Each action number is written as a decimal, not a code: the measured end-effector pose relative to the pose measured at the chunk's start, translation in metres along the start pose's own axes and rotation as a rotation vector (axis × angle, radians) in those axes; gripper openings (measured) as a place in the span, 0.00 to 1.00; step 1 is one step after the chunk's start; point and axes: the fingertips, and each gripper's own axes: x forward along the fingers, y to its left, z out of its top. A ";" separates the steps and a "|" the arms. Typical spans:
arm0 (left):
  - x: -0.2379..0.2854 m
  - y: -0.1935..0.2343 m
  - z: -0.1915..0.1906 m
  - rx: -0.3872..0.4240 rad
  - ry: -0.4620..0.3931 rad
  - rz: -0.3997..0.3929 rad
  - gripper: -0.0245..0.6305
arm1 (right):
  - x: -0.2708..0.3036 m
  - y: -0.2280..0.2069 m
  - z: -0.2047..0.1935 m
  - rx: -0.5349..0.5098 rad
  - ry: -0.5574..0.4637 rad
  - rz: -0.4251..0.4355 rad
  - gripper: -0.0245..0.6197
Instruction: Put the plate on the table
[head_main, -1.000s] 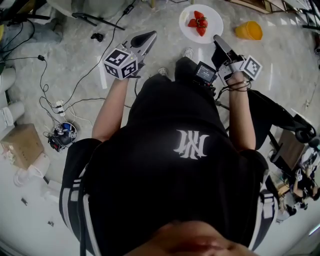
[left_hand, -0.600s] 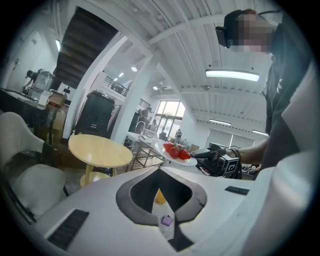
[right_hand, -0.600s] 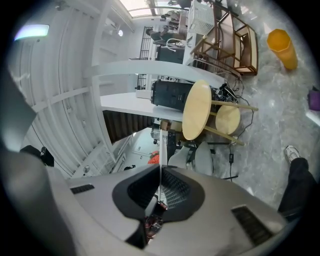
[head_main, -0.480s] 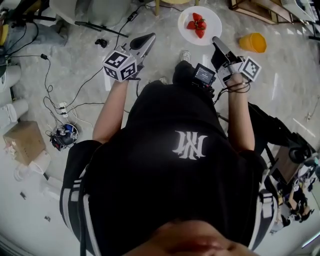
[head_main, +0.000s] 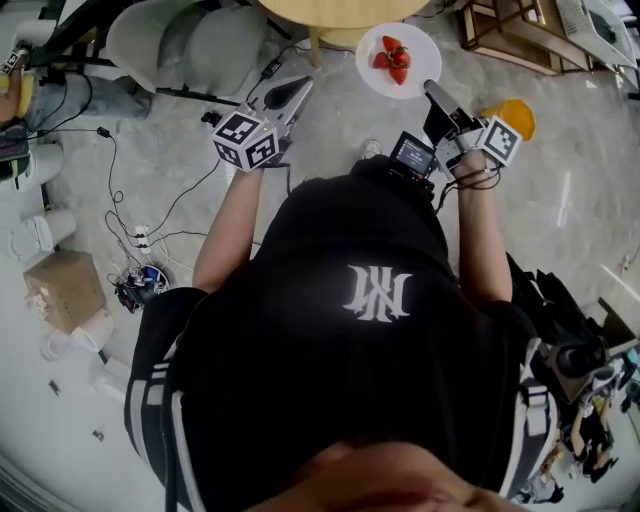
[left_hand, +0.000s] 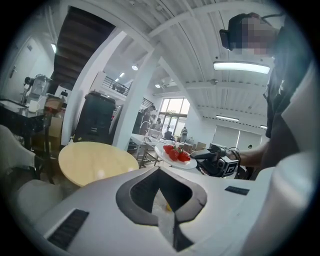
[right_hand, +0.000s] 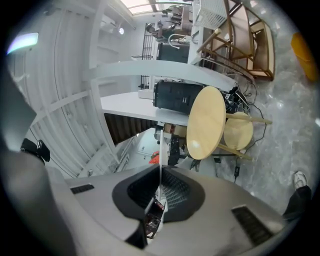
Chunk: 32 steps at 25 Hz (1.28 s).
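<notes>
The right gripper (head_main: 432, 90) has its jaws clamped on the rim of the white plate (head_main: 422, 45). In the right gripper view that rim shows as a thin white edge pinched between the two pads. The plate carries a few red strawberries (head_main: 392, 58) and hangs in the air just short of the near edge of the round wooden desk (head_main: 340, 10), not resting on it. The left gripper (head_main: 300, 85) hovers near the desk too, on the other side of the plate and apart from it. Its jaws are together with nothing between them. An orange cup (head_main: 512, 115) lies on the floor (head_main: 150, 160) well off to the right of the desk, and grey chairs (head_main: 190, 40) stand just beside the desk on its left.
</notes>
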 end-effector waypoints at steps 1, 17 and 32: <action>0.010 -0.009 0.009 0.008 -0.002 0.002 0.05 | -0.007 0.003 0.012 0.004 0.001 0.005 0.06; 0.074 0.037 0.031 -0.038 0.012 0.097 0.05 | 0.036 -0.041 0.106 0.133 0.036 0.042 0.06; 0.143 0.158 0.081 -0.013 -0.023 -0.014 0.05 | 0.128 -0.039 0.175 0.087 -0.046 -0.007 0.06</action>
